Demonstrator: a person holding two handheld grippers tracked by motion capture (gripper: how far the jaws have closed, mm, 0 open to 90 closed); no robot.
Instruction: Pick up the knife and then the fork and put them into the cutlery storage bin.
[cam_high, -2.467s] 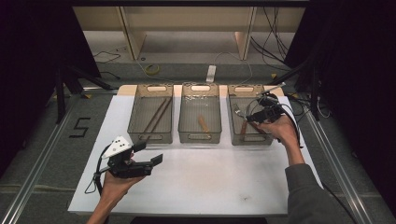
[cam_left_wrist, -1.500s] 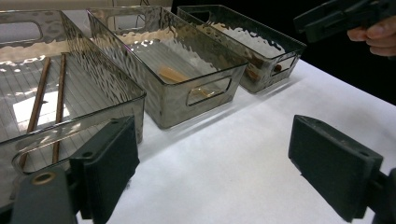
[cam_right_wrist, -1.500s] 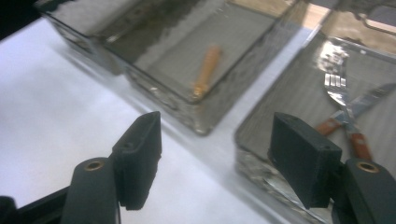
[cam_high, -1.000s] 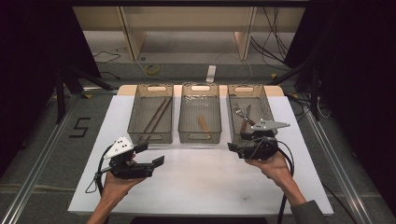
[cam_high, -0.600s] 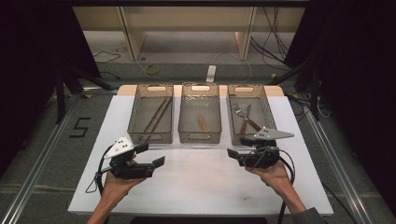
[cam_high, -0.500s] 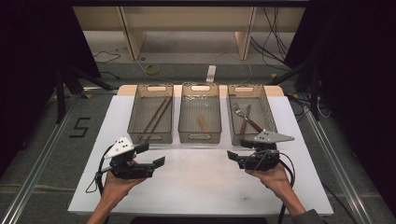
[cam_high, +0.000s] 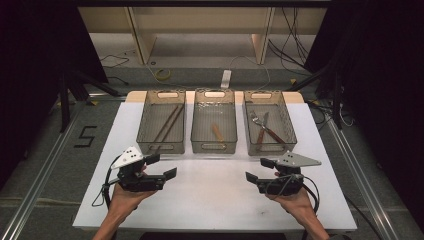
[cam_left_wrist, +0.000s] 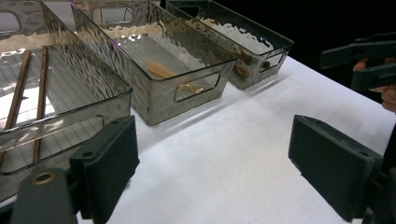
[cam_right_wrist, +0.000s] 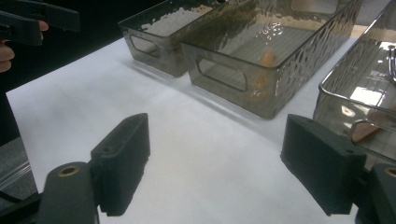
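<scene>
White table under a dark surround, three smoky bins in a row at its far side; fork and tool lie lengthwise in the right bin, straight ahead of the right tongs; right tongs empty, just been opening, now wide; left tongs wide, empty, farther off; right hand is nearer.

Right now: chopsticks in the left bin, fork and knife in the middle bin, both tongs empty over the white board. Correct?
Not quite. The fork and knife lie in the right bin, as the high view shows; the middle bin holds one short wooden piece. The rest stands: chopsticks in the left bin, left tongs and right tongs open and empty over the white board.
</scene>
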